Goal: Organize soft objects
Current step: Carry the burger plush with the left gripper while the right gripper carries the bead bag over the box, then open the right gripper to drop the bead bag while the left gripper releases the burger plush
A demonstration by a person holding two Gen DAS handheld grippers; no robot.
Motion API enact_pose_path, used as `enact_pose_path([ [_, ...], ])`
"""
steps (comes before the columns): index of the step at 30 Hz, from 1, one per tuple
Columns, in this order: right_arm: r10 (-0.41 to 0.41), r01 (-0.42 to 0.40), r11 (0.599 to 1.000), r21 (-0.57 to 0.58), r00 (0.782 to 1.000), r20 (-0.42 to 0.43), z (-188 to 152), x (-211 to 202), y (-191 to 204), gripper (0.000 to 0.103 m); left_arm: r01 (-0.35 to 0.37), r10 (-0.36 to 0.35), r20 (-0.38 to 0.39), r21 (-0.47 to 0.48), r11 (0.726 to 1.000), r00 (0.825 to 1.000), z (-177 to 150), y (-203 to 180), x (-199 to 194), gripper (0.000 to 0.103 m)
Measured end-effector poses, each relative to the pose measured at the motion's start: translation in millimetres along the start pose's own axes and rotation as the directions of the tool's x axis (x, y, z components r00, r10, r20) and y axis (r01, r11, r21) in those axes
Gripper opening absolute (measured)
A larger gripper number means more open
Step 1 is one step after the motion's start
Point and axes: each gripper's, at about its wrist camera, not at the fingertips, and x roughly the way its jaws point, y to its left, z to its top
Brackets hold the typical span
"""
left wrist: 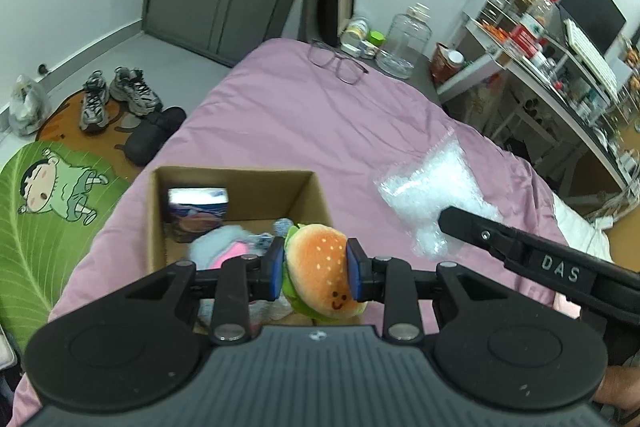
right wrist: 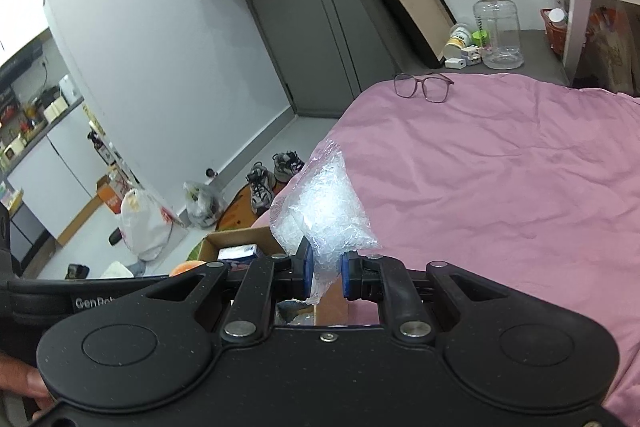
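Observation:
My left gripper (left wrist: 316, 269) is shut on a plush hamburger (left wrist: 320, 267) with a smiley face and holds it over the near right corner of an open cardboard box (left wrist: 240, 179) on the pink bed. The box holds a blue tissue pack (left wrist: 198, 205) and a pink and grey soft toy (left wrist: 224, 247). My right gripper (right wrist: 325, 275) is shut on the lower corner of a clear bag of bubble wrap (right wrist: 322, 203) and holds it up beside the box (right wrist: 236, 241). The bag also shows in the left wrist view (left wrist: 432, 191), with the right gripper's finger against it.
The pink bedsheet (right wrist: 500, 187) stretches ahead. Glasses (right wrist: 422, 85) lie at its far end, with a clear jug (right wrist: 498, 27) and small jars behind. Shoes (left wrist: 116, 99) and a green cartoon mat (left wrist: 52, 219) lie on the floor to the left. A cluttered desk (left wrist: 560, 67) stands right.

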Motion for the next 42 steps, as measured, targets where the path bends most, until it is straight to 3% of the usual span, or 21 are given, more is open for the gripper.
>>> enact_pose_path([
  [8, 0.002, -0.002, 1.0, -0.019, 1.0, -0.016, -2, 10, 13, 0.014, -0.017, 0.015, -0.042, -0.043, 0.999, 0.999, -5, 20, 5, 0.03],
  [15, 0.004, -0.005, 1.0, -0.026, 1.0, -0.026, -2, 17, 17, 0.014, 0.031, -0.039, -0.126, -0.059, 0.998, 0.991, -14, 19, 20, 0.034],
  [16, 0.003, -0.004, 1.0, -0.026, 1.0, -0.029, -2, 18, 18, 0.014, 0.048, -0.057, -0.13, -0.069, 0.996, 0.99, -14, 19, 21, 0.039],
  [17, 0.003, -0.003, 1.0, -0.026, 0.999, -0.032, -2, 20, 17, 0.014, 0.05, -0.059, -0.13, -0.07, 0.996, 0.99, -14, 19, 21, 0.049],
  [19, -0.002, 0.001, 1.0, -0.027, 0.999, -0.036, -1, 23, 18, 0.014, 0.02, -0.028, -0.113, -0.069, 0.997, 0.993, -12, 20, 19, 0.057],
  [26, -0.018, 0.015, 0.998, -0.062, 0.999, -0.046, 7, 35, 23, 0.014, -0.059, 0.054, -0.036, -0.141, 0.988, 0.998, 2, 38, 5, 0.057],
  [32, -0.005, -0.001, 0.995, -0.101, 0.998, -0.06, 13, 48, 37, 0.015, -0.08, 0.08, -0.007, -0.184, 0.98, 0.997, 10, 48, 1, 0.057],
  [36, 0.016, -0.025, 0.994, -0.104, 0.996, -0.09, 13, 58, 44, 0.033, -0.087, 0.088, -0.005, -0.202, 0.976, 0.996, 13, 52, 2, 0.057],
  [42, 0.012, -0.016, 0.998, -0.054, 0.996, -0.088, 13, 52, 34, 0.034, -0.089, 0.091, 0.001, -0.19, 0.978, 0.996, 15, 51, 3, 0.057],
])
